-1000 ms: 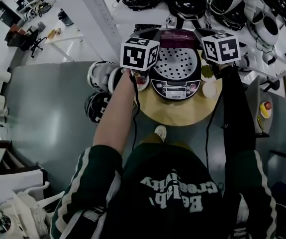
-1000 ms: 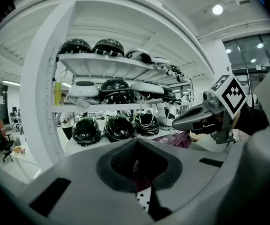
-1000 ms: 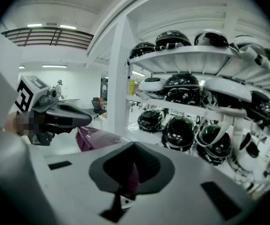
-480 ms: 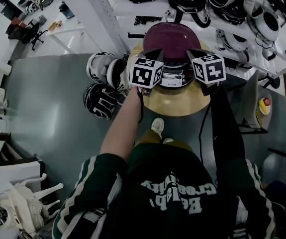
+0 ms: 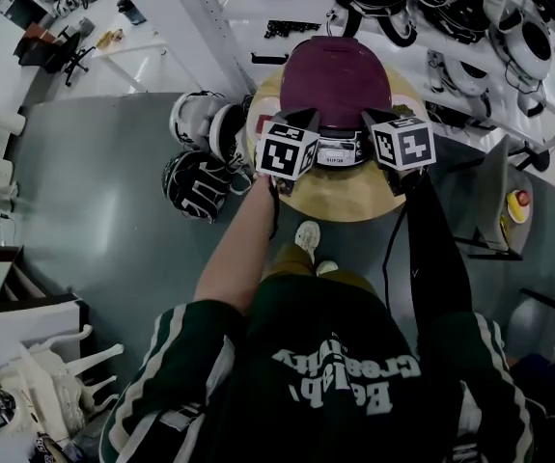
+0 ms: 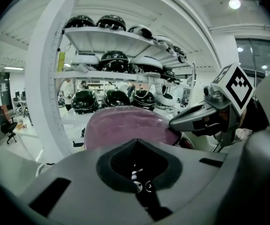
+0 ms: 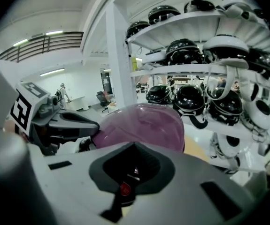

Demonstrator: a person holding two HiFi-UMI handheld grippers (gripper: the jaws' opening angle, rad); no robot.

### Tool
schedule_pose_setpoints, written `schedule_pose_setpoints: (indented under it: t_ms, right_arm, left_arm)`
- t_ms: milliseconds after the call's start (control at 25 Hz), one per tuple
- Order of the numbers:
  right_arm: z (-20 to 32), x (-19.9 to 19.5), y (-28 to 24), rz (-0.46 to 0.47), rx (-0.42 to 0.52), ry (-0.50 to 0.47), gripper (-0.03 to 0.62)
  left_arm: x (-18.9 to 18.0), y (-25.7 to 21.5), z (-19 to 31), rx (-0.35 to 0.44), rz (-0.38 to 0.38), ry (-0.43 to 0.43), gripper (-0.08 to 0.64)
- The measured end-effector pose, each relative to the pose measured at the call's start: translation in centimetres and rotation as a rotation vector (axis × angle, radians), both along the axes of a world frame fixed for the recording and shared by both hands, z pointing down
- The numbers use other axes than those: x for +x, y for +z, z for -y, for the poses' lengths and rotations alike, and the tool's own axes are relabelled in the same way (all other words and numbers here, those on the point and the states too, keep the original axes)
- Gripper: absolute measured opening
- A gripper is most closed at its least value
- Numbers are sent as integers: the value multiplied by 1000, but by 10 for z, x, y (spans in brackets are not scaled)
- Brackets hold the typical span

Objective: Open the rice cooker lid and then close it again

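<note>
Below the rice cooker, only the head view shows a shoe.

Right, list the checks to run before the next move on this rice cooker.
1. Lid down over the rice cooker: ok.
2. Lid latched shut: cannot tell.
3. Left gripper jaws shut, nothing held: ok.
4. Right gripper jaws shut, nothing held: ok.
5. Both gripper tips clear of the lid's front edge: cannot tell.
6. Rice cooker sits well inside the rim of the round table: ok.
</note>
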State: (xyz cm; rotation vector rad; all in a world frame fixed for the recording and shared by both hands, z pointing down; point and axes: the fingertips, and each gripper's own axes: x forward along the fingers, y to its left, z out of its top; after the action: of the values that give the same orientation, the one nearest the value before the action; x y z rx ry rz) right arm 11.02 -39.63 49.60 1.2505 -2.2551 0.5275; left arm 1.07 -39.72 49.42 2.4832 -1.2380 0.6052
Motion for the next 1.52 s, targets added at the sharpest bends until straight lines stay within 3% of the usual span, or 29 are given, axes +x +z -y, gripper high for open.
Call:
schedule_pose_setpoints:
  t_ms: [400,600,800,1000,1320,1520]
  right_arm:
    - [-1,0,9,14,-19,33,3]
    - [-1,-4,10,-109,16,7,3]
    - [0,-3,10,-33,12,34,3]
    - [-5,1,5,126,33,90,3]
    - [-31,17,-45,141,245,123,3]
    - [-65,30,-87,130,379,134,3]
  left_arm:
    - [1,9,-1,6,22,-1,0]
    - [1,11,0,-7,43,13,0]
    - [-1,11,1,3,11,-6,0]
    - [-3,9,-3,35,8,-35,0]
    - [-18,-47,-19,268,0,-141,0]
    - [-25,-87,-51,368,-1,-150,0]
